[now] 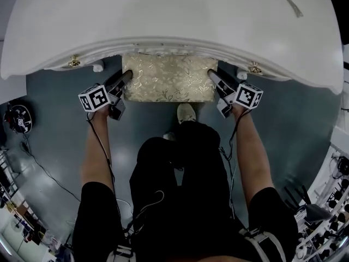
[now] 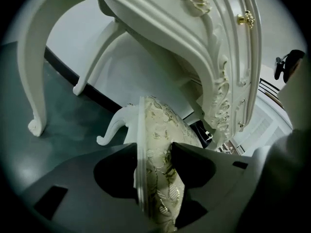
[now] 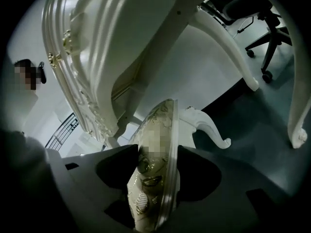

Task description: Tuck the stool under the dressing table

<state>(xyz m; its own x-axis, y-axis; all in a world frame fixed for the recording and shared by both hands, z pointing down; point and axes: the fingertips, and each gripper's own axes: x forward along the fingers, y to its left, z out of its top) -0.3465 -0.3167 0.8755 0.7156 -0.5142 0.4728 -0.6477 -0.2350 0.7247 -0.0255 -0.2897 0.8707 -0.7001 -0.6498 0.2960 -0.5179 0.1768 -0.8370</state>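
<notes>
Evidently to steer it straight, the left gripper and right gripper each clamp wide-set jaws on opposite side edges of the stool, whose far part sits beneath the dressing table.

We see a dark grey-green floor, a thin black cable trailing over it near a small black device at the left, and cluttered shelves nearby; the right gripper view shows a black office chair on castors

The stool sits partly under the dressing table; the left tool and right tool grip its sides.
</notes>
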